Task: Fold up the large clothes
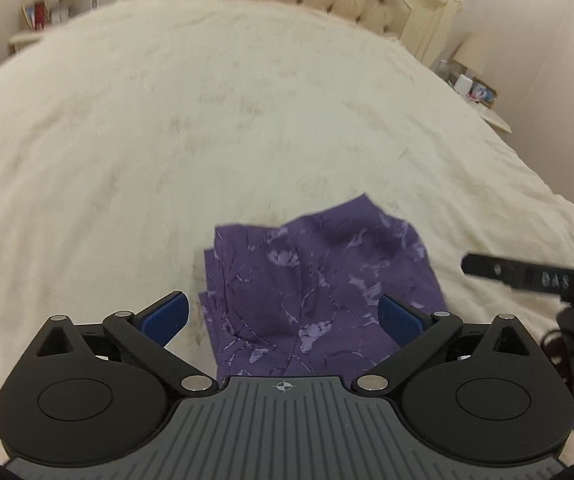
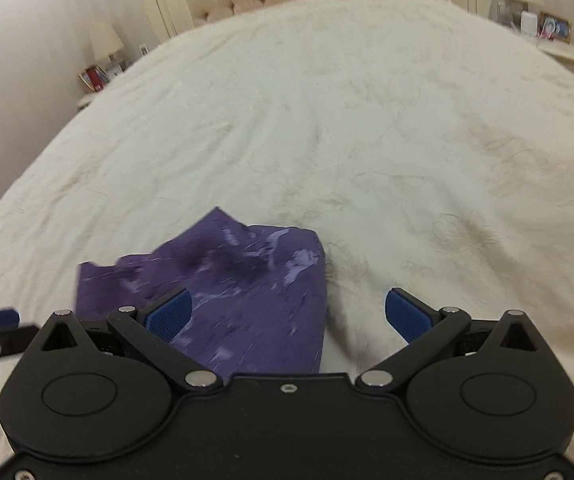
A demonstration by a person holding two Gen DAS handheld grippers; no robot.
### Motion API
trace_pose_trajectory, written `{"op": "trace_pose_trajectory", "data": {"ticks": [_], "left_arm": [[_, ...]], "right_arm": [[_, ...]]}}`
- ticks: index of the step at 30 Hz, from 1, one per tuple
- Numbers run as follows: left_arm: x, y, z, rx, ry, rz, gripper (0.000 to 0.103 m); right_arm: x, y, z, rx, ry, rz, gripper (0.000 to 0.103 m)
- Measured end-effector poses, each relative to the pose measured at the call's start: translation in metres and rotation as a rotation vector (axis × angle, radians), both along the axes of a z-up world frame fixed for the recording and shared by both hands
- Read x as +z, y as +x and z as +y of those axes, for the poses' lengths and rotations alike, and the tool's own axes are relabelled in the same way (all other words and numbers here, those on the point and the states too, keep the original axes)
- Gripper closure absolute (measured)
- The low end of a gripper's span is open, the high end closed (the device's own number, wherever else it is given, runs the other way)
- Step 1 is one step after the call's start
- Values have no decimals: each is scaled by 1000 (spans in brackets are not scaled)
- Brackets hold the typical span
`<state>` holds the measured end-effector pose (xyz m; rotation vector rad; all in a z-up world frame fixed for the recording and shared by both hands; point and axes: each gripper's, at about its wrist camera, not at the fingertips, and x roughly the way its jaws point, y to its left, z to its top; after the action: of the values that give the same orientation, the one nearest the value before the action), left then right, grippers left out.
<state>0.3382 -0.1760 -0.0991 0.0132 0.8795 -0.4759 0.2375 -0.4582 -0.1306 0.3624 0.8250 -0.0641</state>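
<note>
Purple garment, pale floral print, lies folded into a compact stack on the cream bedspread in the left wrist view, layered edges showing at its left; left claw spread wide above it, pinching nothing. Right wrist view: same garment, blurred, top corner peaked; right claw spread, empty.

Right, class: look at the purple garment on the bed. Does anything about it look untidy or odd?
Yes. The purple floral garment lies folded on the cream bedspread, but its far edge rises in an uneven peak and stepped layers show along one side. Both grippers are open, clear of it.
</note>
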Motion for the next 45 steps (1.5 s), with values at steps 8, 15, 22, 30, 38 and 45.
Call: {"op": "trace_pose_trajectory", "data": {"ticks": [8, 15, 22, 30, 38, 45], "left_arm": [[39, -42, 7, 7, 28, -23, 0], [61, -85, 12, 25, 125, -102, 1], [73, -107, 21, 65, 150, -134, 1], [76, -128, 31, 83, 156, -105, 1], [69, -142, 34, 69, 149, -38, 1], [59, -146, 37, 71, 126, 54, 2]], "right_arm": [[39, -58, 22, 13, 31, -48, 0], [64, -107, 45, 49, 9, -80, 0], [81, -146, 59, 49, 17, -134, 1], [92, -166, 77, -36, -80, -93, 1], [94, -175, 85, -18, -65, -28, 1], [96, -185, 96, -6, -55, -2, 1]]}}
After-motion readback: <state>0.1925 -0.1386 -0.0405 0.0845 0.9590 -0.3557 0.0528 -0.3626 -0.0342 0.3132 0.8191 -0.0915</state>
